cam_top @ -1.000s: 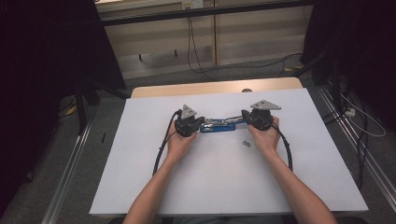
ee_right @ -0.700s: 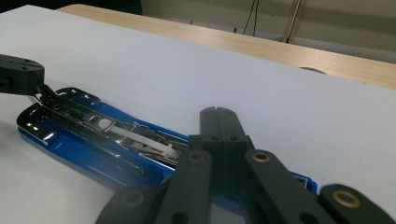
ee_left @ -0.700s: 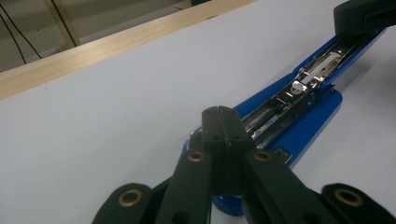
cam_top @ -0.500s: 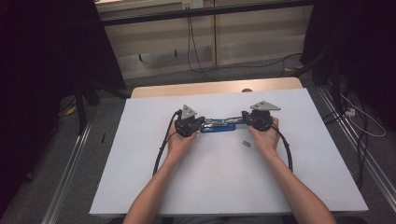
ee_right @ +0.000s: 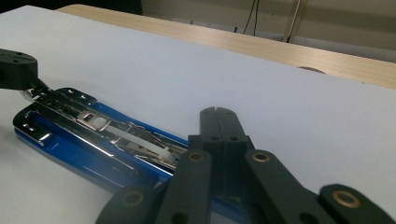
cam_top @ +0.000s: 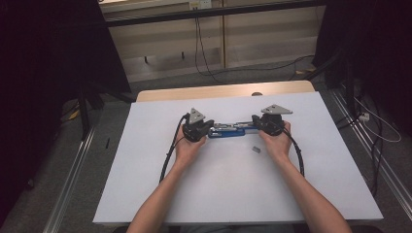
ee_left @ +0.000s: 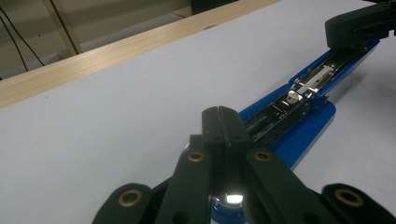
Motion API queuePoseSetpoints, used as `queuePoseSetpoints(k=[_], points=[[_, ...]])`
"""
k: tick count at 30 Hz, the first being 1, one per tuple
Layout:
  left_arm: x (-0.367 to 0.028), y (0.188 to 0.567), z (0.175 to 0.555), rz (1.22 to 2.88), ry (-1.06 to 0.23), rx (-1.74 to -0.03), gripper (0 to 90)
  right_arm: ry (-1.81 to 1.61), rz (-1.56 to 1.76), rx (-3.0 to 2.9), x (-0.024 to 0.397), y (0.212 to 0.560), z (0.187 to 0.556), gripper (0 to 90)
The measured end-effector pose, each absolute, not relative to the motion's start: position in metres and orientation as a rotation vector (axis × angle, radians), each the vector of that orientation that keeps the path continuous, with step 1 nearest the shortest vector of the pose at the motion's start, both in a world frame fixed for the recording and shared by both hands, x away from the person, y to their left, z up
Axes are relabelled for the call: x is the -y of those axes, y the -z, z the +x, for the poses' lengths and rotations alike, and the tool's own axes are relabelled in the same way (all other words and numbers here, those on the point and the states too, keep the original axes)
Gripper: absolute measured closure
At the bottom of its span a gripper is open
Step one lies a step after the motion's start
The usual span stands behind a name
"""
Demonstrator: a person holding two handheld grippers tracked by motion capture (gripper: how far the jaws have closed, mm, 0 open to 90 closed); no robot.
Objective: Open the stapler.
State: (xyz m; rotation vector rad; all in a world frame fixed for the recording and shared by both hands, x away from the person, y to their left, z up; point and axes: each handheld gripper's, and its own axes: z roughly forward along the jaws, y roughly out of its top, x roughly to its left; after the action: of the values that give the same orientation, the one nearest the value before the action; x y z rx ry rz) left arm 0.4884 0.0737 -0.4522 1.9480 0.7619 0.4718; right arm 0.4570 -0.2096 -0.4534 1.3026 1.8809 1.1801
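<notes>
**Grippers pin both ends of an opened stapler**

Both black two-jaw grippers, left (cam_top: 203,130) and right (cam_top: 258,125), have their jaws pressed together, one at each end of the blue metal stapler (cam_top: 228,131) lying mid-table on the white table sheet (cam_top: 228,194). Whether each actually pinches a part of it, I can't tell. From the gripper views the stapler's silver staple channel (ee_left: 306,84) lies exposed, so opening seems done; reloading and closing look to remain. A small grey block, perhaps staples (cam_top: 256,149), waits near the right hand (cam_top: 276,143). Nothing blocks the way; trailing black cables (cam_top: 170,153) stay clear.
</notes>
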Motion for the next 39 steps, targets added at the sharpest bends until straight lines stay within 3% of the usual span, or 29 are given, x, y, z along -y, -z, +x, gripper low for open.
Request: queuePoseSetpoints(k=[12, 20, 25, 31, 36, 39], points=[[-0.073, 0.450, 0.486, 1.944, -0.463, -0.769, 85.4, -1.219, 1.308, -1.870, 0.214, 0.450, 0.456, 90.0], [-0.076, 0.444, 0.485, 1.928, -0.490, -0.774, 74.7, -1.253, 1.275, -1.872, 0.216, 0.445, 0.454, 90.0], [-0.082, 0.437, 0.484, 1.906, -0.506, -0.793, 60.4, -1.262, 1.284, -1.865, 0.220, 0.442, 0.453, 86.9], [-0.091, 0.433, 0.483, 1.875, -0.498, -0.824, 40.9, -1.289, 1.290, -1.851, 0.224, 0.438, 0.451, 69.6], [-0.096, 0.428, 0.482, 1.878, -0.494, -0.870, 14.9, -1.303, 1.265, -1.863, 0.225, 0.438, 0.451, 57.6], [-0.098, 0.427, 0.478, 1.889, -0.495, -0.863, 8.4, -1.295, 1.265, -1.888, 0.224, 0.438, 0.450, 46.1]])
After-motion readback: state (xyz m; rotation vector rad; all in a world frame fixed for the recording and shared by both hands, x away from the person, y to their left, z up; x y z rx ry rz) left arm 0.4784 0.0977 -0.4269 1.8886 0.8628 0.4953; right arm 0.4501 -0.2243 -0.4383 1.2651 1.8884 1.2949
